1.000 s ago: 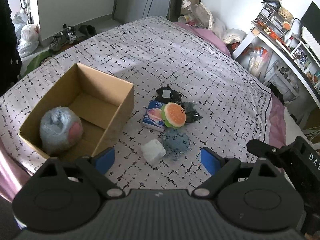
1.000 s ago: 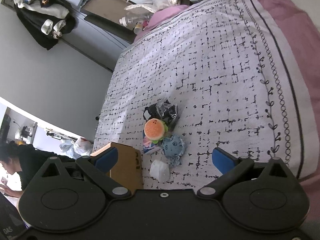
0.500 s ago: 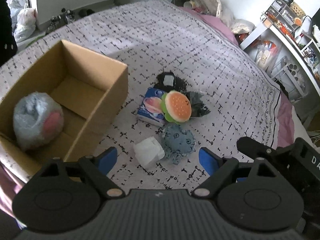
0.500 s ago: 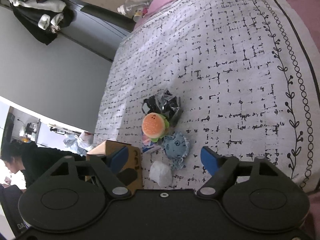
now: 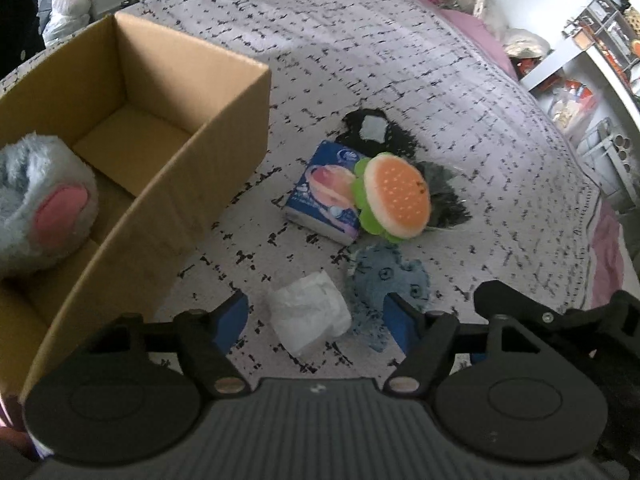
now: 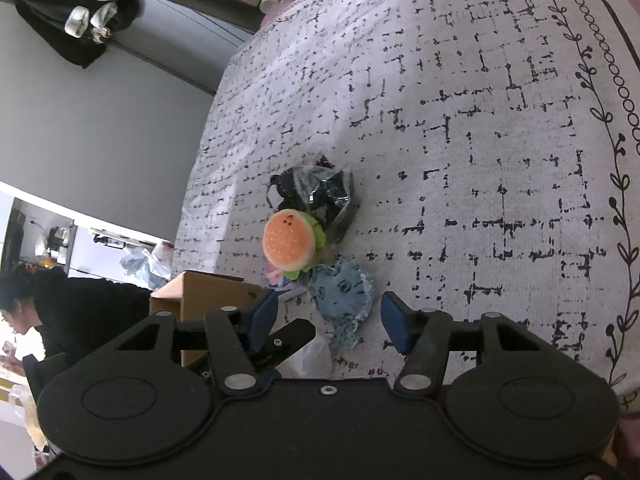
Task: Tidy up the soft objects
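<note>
The left gripper point(image 5: 316, 314) hangs low over the bed point(image 5: 400, 80) with its fingers spread wide, and a white soft packet point(image 5: 308, 316) lies between them, not pinched. Just beside it lies a blue plush toy point(image 5: 386, 280). Behind it a burger plush point(image 5: 396, 196) leans on a blue tissue pack point(image 5: 324, 196), with a black plastic bag point(image 5: 444, 196) near them. A cardboard box point(image 5: 224, 132) stands to the left and holds a fluffy grey-blue plush point(image 5: 40, 208). The right gripper point(image 6: 328, 316) is also spread, empty, with the blue plush toy point(image 6: 342, 290) between its fingers.
</note>
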Motion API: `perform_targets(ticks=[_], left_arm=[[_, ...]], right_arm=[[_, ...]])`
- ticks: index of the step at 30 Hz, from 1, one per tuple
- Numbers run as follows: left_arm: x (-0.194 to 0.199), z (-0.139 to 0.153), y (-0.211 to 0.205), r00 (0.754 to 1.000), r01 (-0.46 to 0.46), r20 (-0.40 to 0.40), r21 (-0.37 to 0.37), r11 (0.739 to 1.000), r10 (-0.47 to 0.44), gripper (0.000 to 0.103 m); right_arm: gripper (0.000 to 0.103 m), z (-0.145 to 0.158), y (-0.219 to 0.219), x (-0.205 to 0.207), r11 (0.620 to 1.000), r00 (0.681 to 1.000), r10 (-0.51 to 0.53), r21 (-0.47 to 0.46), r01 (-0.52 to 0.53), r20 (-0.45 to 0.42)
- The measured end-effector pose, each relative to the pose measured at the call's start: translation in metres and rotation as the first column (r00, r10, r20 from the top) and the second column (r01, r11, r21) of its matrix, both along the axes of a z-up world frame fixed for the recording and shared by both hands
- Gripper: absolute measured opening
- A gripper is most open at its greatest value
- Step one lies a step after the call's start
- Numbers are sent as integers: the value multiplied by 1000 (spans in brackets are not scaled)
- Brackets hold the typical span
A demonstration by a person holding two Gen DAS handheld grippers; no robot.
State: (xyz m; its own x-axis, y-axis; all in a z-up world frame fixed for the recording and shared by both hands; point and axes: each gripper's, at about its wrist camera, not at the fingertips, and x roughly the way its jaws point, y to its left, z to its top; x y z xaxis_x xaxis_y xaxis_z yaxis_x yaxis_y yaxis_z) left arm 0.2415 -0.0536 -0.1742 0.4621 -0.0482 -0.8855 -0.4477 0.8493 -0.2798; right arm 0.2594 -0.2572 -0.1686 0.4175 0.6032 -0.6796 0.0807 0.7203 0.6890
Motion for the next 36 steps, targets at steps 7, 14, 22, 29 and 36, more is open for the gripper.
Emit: perform_targets(ticks=[7, 14, 22, 29, 36], left_arm=[[5, -20, 1, 1000, -19, -23, 5, 1000, 19, 56], [5, -21, 4, 1000, -25, -2, 5, 1000, 26, 46], [3, -21, 4, 1000, -11, 17, 0, 1000, 11, 46], [5, -22, 4, 1000, -1, 28, -7, 1000, 1, 46], [5, -23, 3, 999, 20, 42, 0, 1000, -20, 46]], right_arm=[[57, -12, 11, 9, 999, 999, 33, -29, -34, -22], [51, -18, 23, 17, 996, 997, 72, -46, -73, -17], [46, -26, 34, 24, 992, 994, 97, -81, -100, -42], [45, -28, 39, 27, 986, 994, 92, -132, -98, -53], [15, -26, 48, 30, 968, 994, 106, -227, -107, -14]])
